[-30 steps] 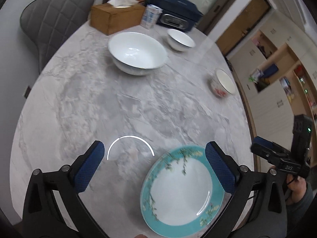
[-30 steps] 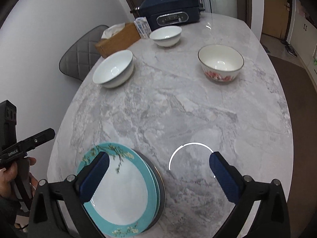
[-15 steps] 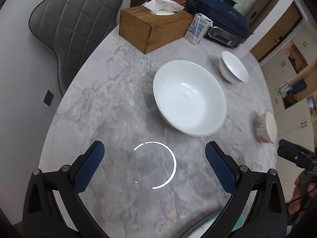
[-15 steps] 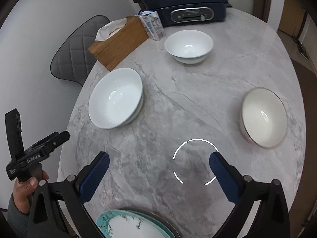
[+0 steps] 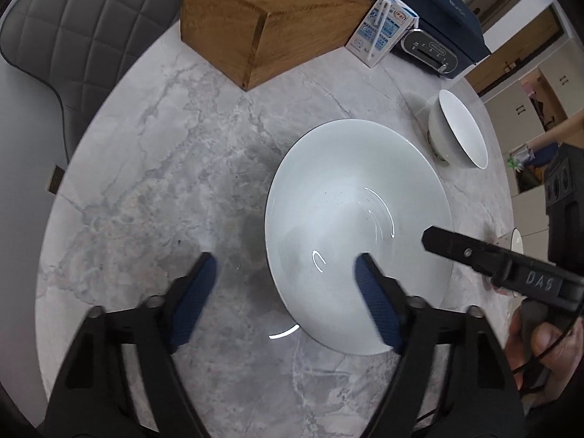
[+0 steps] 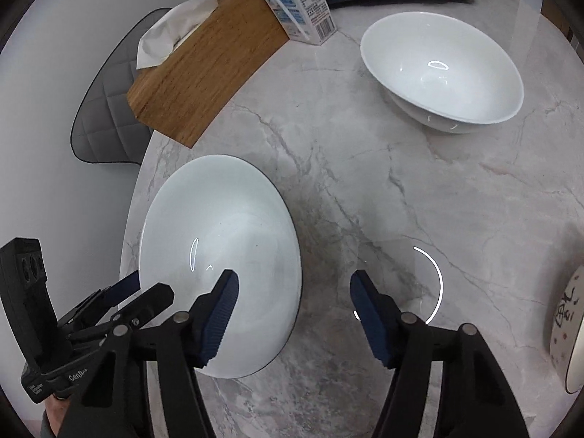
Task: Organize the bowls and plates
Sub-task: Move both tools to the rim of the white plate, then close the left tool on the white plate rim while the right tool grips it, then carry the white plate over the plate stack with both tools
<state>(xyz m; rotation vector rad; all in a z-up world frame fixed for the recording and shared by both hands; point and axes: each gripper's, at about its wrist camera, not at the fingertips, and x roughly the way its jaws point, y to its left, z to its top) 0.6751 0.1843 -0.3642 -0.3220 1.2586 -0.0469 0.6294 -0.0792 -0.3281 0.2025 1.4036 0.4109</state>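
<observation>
A large white bowl [image 5: 359, 233] sits on the marble table [image 5: 175, 168]; it also shows in the right wrist view [image 6: 219, 255]. My left gripper [image 5: 284, 277] is open, straddling the bowl's left rim, one finger inside and one outside. My right gripper [image 6: 292, 292] is open, straddling the bowl's right rim, its left finger over the bowl. A smaller white bowl [image 6: 441, 71] stands farther back; it also shows in the left wrist view [image 5: 458, 131]. A flowered bowl [image 6: 567, 332] sits at the right edge.
A wooden tissue box [image 5: 270, 25], a milk carton [image 5: 379, 33] and a dark blue electric cooker [image 5: 430, 14] stand at the table's far side. A grey quilted chair [image 5: 73, 25] is beyond the left edge. The table's left edge lies close to the large bowl.
Both grippers have moved forward from the teal plate to the large white bowl. Both sets of jaws have narrowed somewhat and now straddle its rim on opposite sides.
</observation>
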